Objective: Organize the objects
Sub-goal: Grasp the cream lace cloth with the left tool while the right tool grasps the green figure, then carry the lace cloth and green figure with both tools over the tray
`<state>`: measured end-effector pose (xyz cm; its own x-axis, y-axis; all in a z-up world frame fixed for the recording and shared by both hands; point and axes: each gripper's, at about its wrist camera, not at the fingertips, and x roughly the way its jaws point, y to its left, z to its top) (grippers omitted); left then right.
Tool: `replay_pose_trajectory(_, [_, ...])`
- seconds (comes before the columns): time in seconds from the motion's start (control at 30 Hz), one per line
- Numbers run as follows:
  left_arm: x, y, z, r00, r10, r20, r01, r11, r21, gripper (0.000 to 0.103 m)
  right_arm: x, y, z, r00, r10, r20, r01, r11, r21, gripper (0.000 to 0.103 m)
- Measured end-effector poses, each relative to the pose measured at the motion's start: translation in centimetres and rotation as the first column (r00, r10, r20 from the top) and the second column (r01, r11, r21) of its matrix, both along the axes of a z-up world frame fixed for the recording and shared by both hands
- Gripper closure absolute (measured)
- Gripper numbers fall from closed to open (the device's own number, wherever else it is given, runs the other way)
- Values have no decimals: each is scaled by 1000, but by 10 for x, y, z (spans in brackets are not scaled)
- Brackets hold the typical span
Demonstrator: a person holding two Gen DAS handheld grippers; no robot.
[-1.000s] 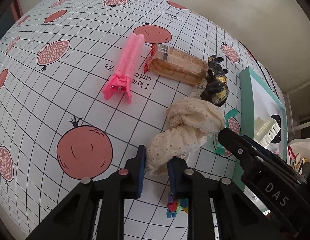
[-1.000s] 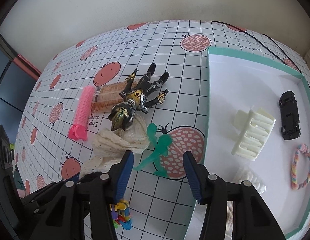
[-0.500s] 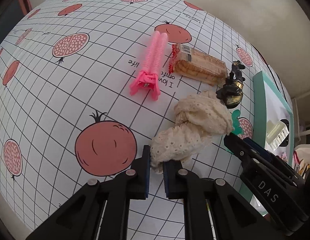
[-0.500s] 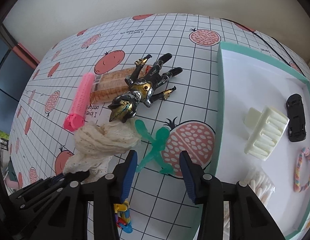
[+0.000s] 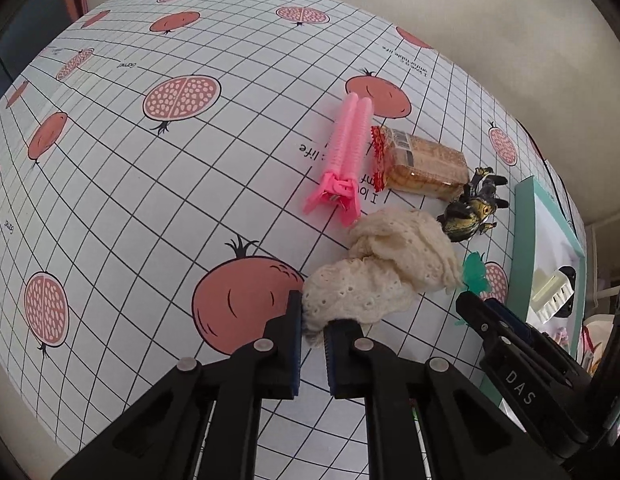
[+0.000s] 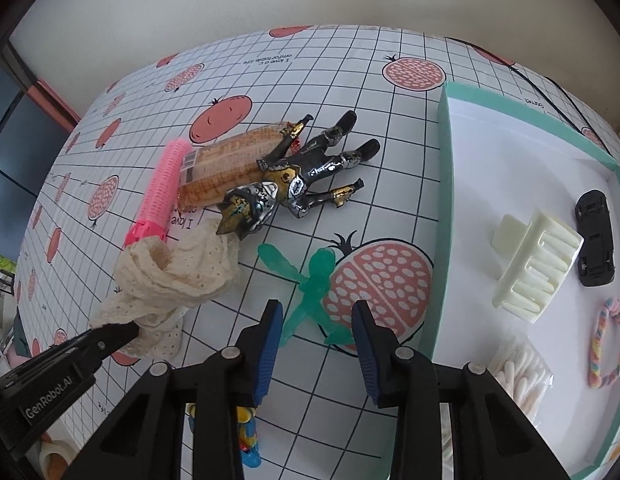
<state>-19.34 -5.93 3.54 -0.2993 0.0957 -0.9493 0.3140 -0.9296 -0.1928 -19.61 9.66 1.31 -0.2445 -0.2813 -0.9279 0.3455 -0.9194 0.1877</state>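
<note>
Left gripper [image 5: 313, 322] pinches cream lace cloth [image 5: 389, 264] (long axis toward tray [image 6: 443, 200]); right gripper [image 6: 315, 334] agape, unladen.

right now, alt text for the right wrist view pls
The open right claw hovers over a green toy figure on a pomegranate-print tablecloth. At left, the left claw pinches a cream lace cloth.

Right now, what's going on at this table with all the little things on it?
Someone is tidying with two hand-held grippers. The left gripper has pinched one end of a cream lace cloth. The right gripper is open, just short of a green figure lying on the tablecloth. A pink roller, a snack pack and a black-and-gold figure remain outside the tray, which already holds a clip and a toy car.
</note>
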Motion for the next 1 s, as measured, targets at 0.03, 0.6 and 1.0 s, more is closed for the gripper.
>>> replay_pose_trajectory(0.03, [-1,-1,4,1000,2,-12,-2,1000,2,94,0,0,0,1000,1,3,-1,1000,-3,66])
replay_pose_trajectory(0.6, [16,-23,93,968,46,-248,-45,999,13,94,2,9,25,1000,10,-5,-10,998,-56,82])
replay_pose_trajectory(1.0, [16,-23,94,968,47,-247,-45,999,15,94,2,0,13,1000,25,2,-25,1000,-11,82])
